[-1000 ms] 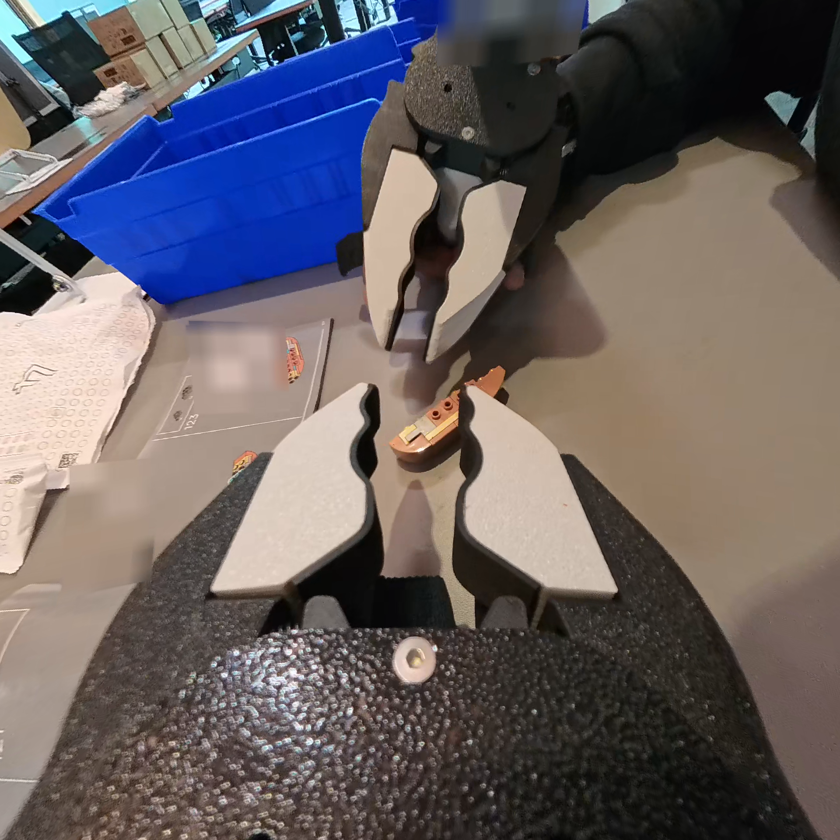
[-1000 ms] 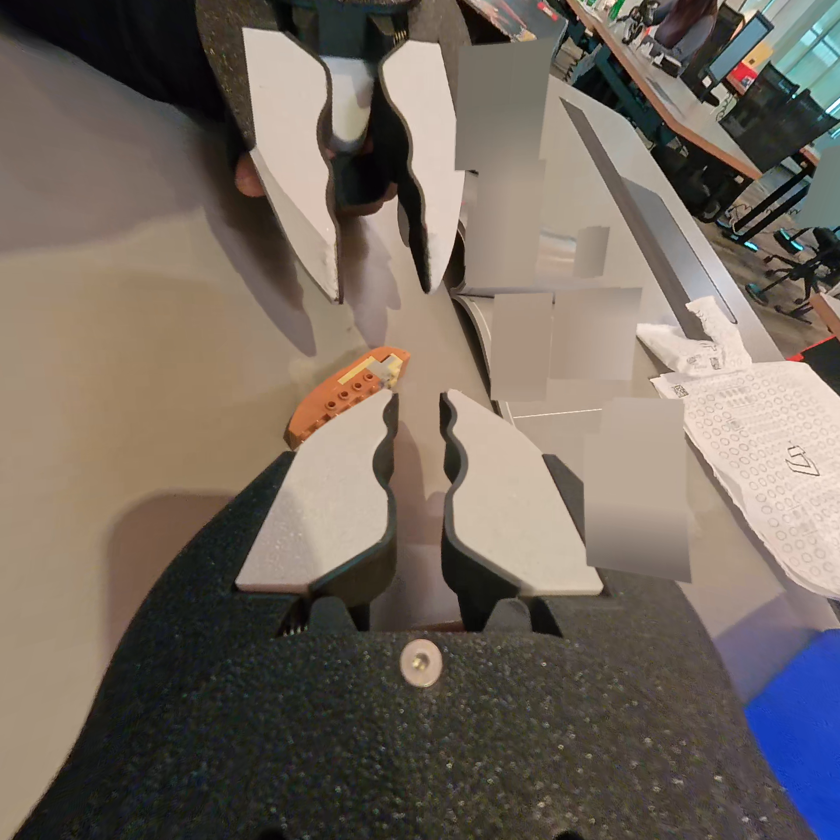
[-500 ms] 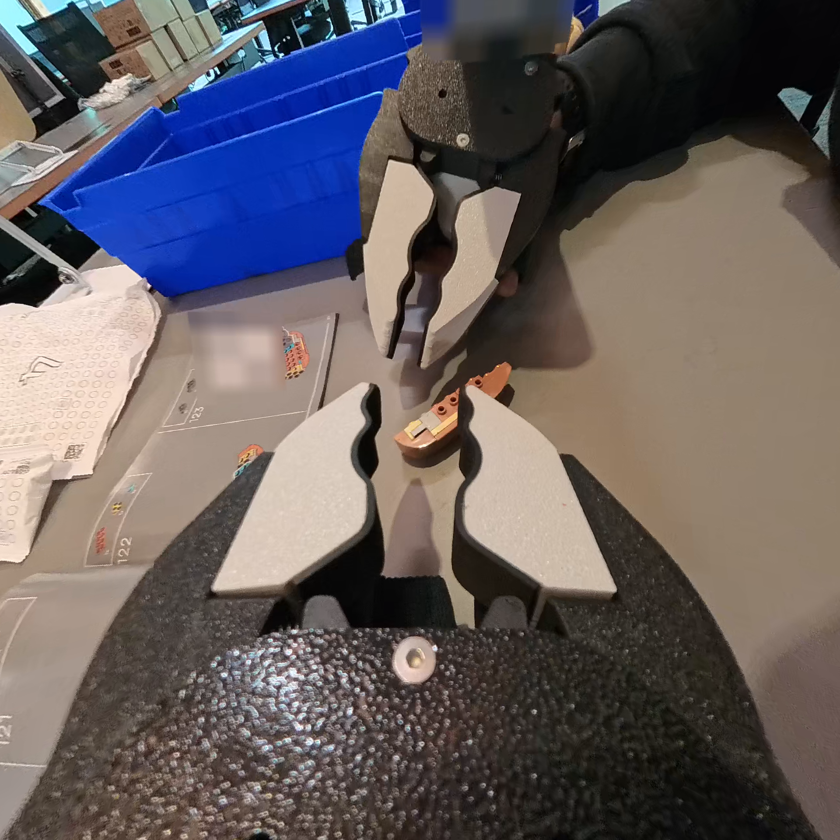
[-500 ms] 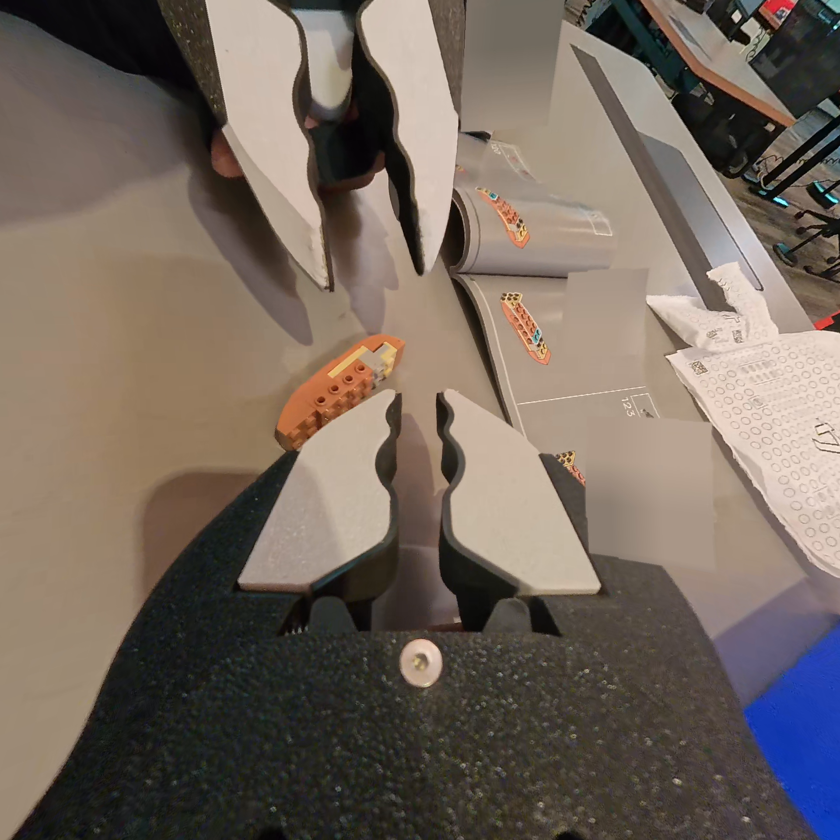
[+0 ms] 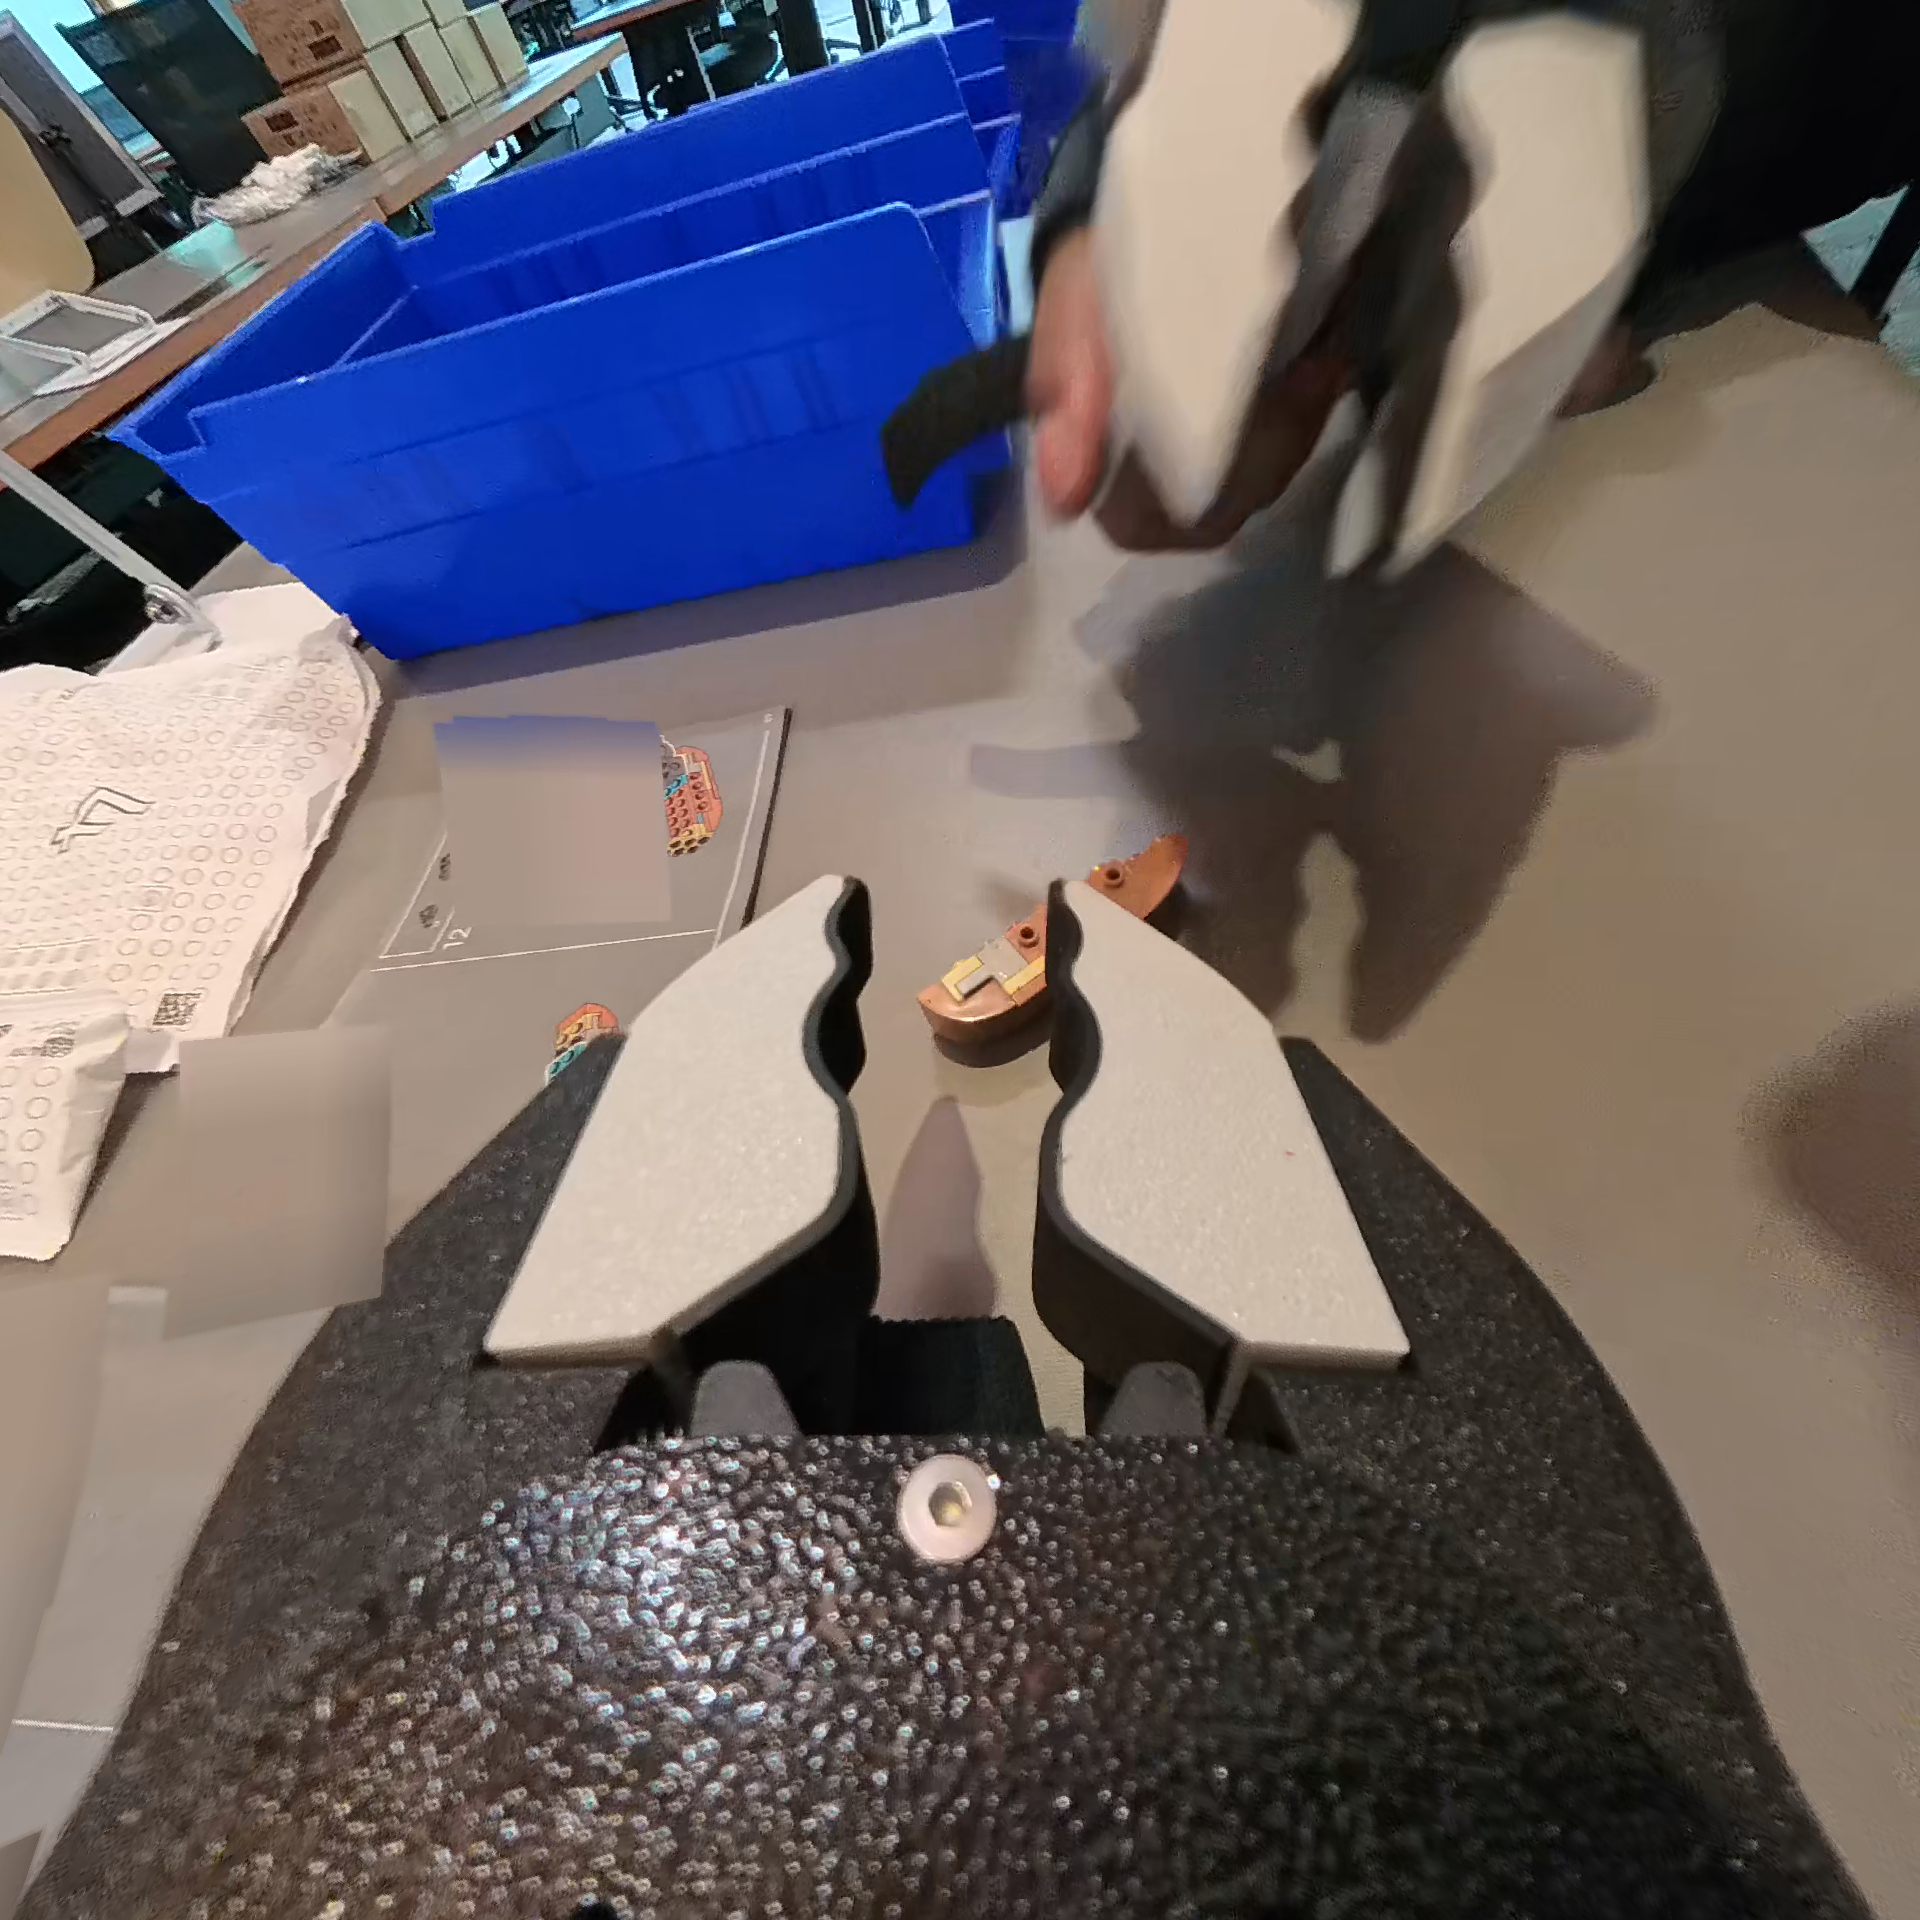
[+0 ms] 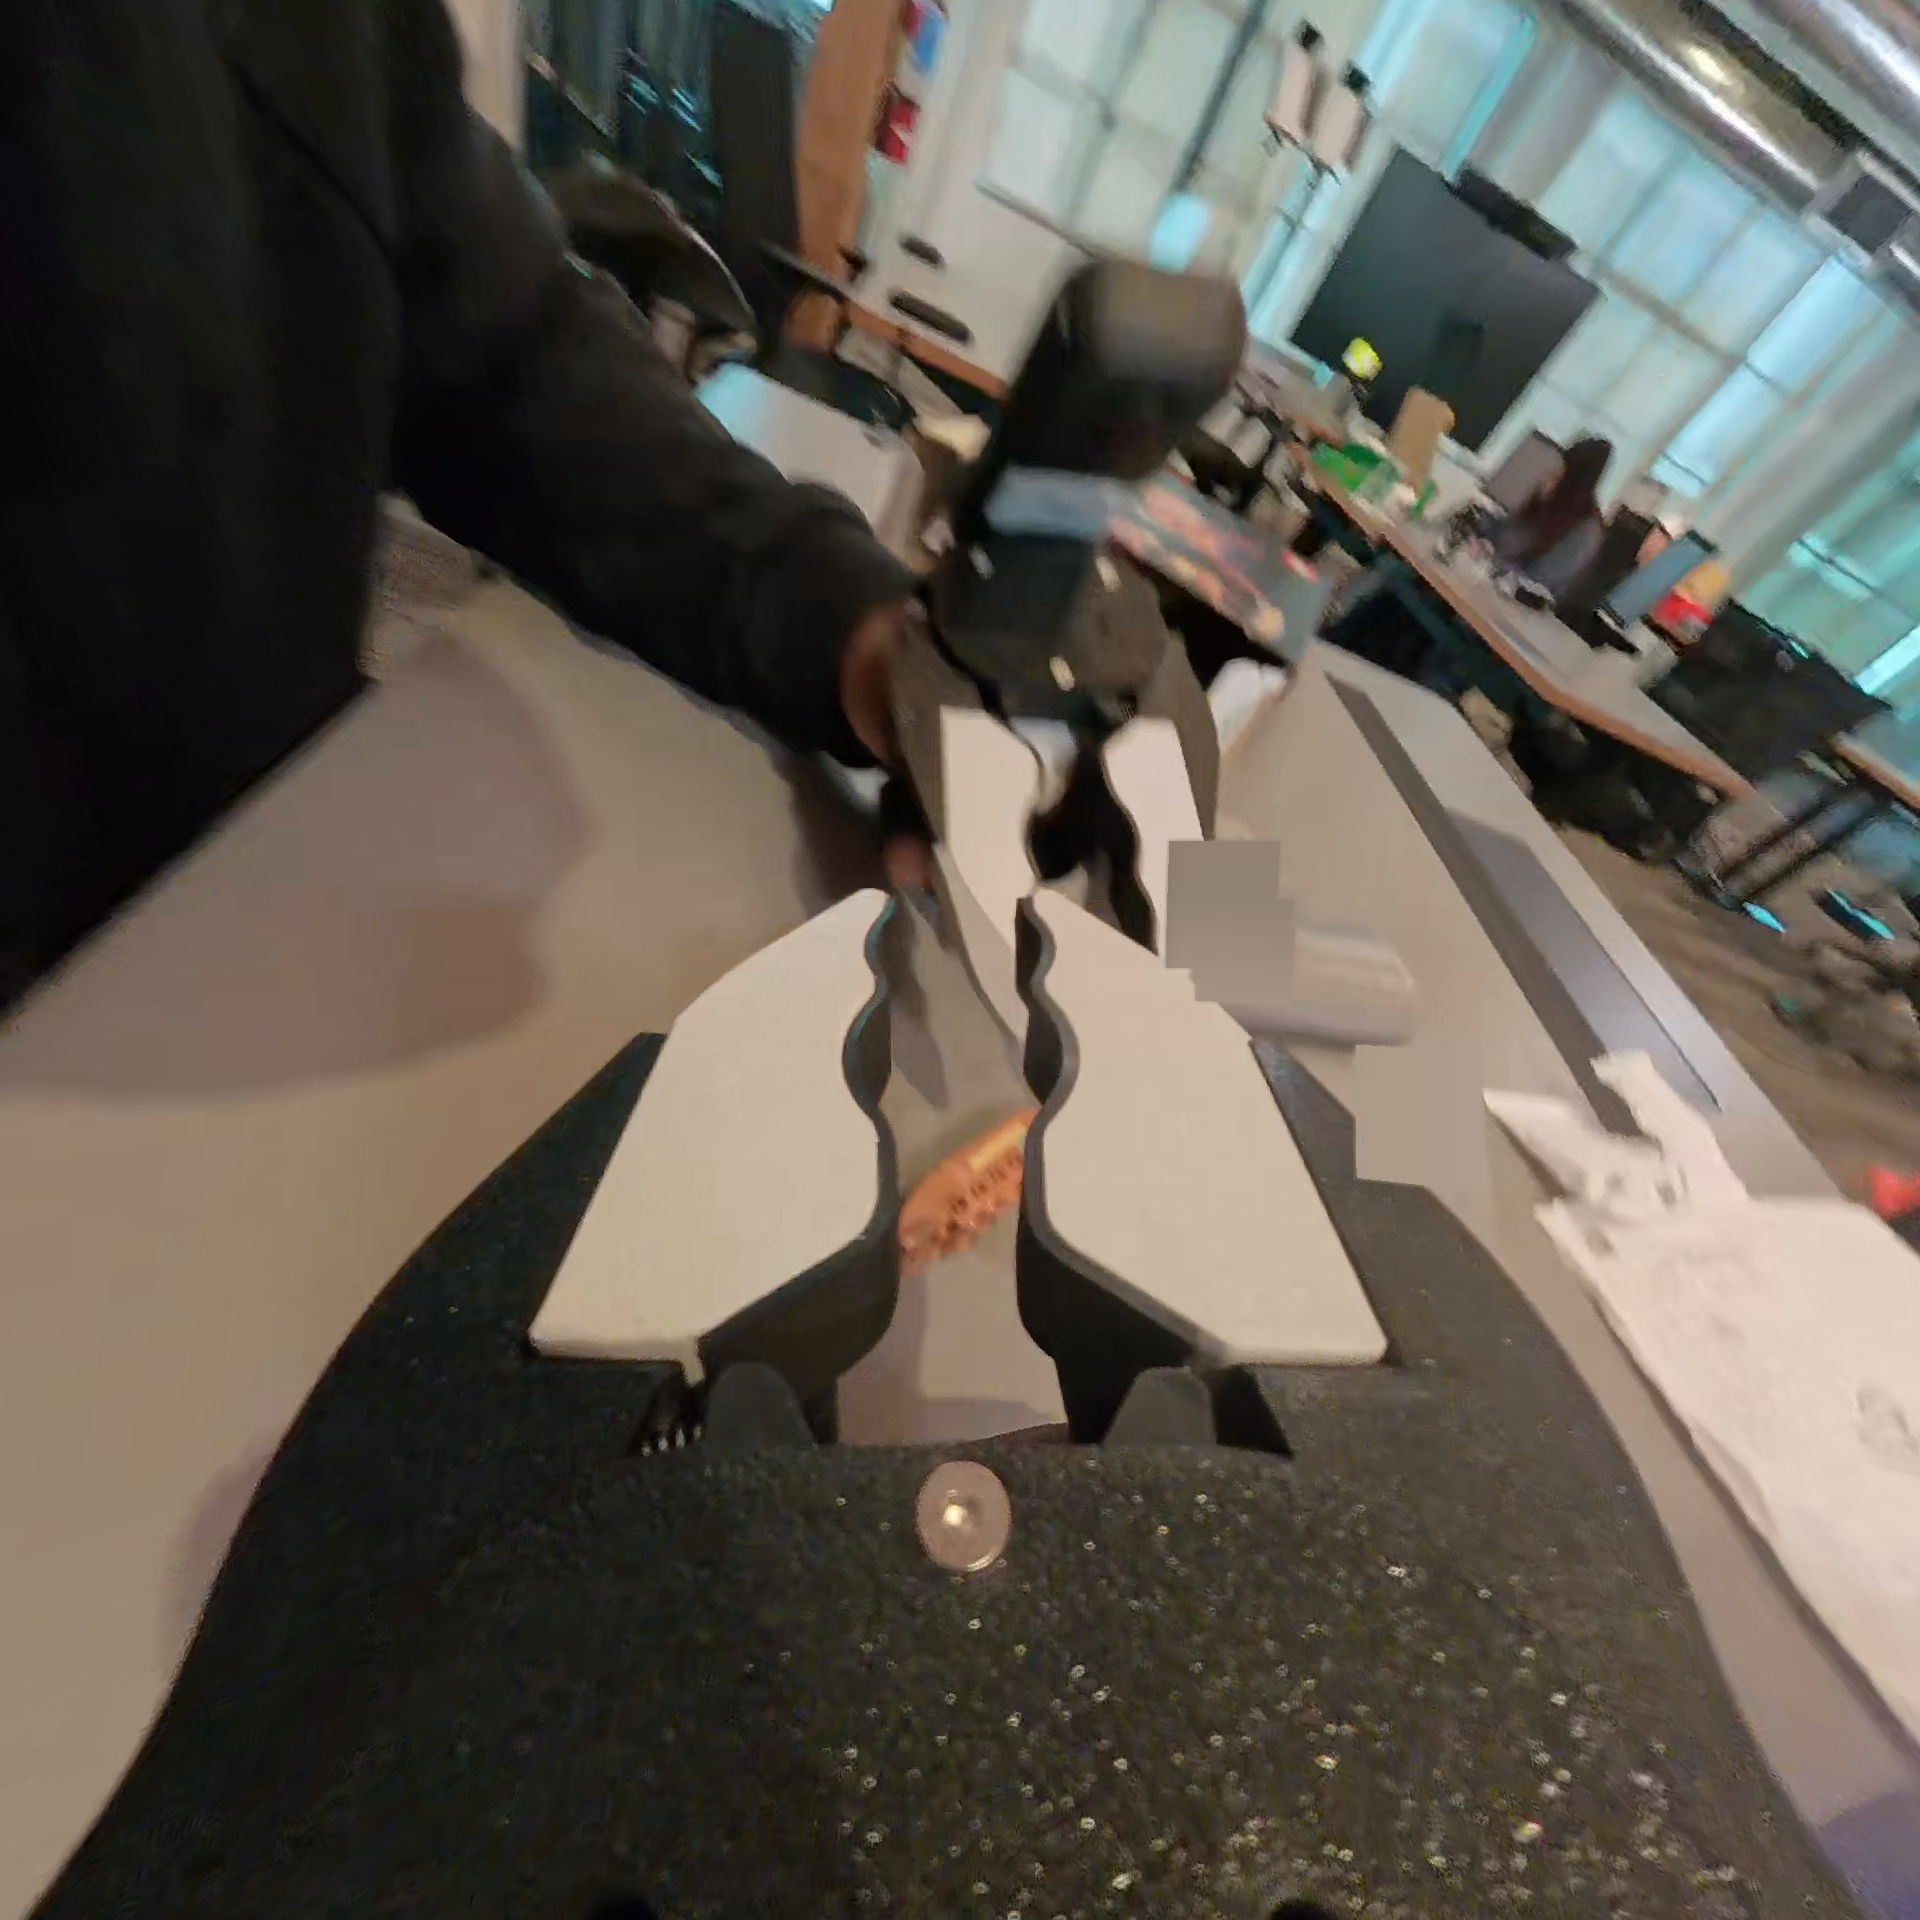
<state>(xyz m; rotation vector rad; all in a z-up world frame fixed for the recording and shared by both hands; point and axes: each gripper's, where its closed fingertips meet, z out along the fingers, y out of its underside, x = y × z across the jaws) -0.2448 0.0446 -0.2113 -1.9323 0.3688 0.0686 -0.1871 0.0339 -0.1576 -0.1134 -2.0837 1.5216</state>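
Observation:
A small brown brick model point(image 5: 987, 987), shaped like a boat hull with tan and grey parts on top, lies on the grey table point(image 5: 1558, 1091). My left gripper point(image 5: 953, 904) is open and empty, low over the table. The model sits just beyond its fingertips, partly behind the right finger point(image 5: 1164, 1039). My right gripper point(image 5: 1278, 530) is raised and blurred at the upper right of the left wrist view, open, with nothing between its pads. In the right wrist view my right gripper point(image 6: 956, 914) looks down past the left gripper point(image 6: 1081, 894), and the model point(image 6: 961, 1195) shows through the gap, on the table below.
Blue bins point(image 5: 623, 364) stand at the back left. An open instruction booklet point(image 5: 582, 831) and a torn white paper bag point(image 5: 156, 810) lie left of the model; the bag also shows in the right wrist view point(image 6: 1714, 1299). A person's dark sleeve point(image 6: 468, 468) reaches in. Some 8 cm of space lies between my two pairs of fingers.
My right gripper has lifted quickly up and away from the table and opened a little, empty. My left gripper and the brick model have stayed where they were.

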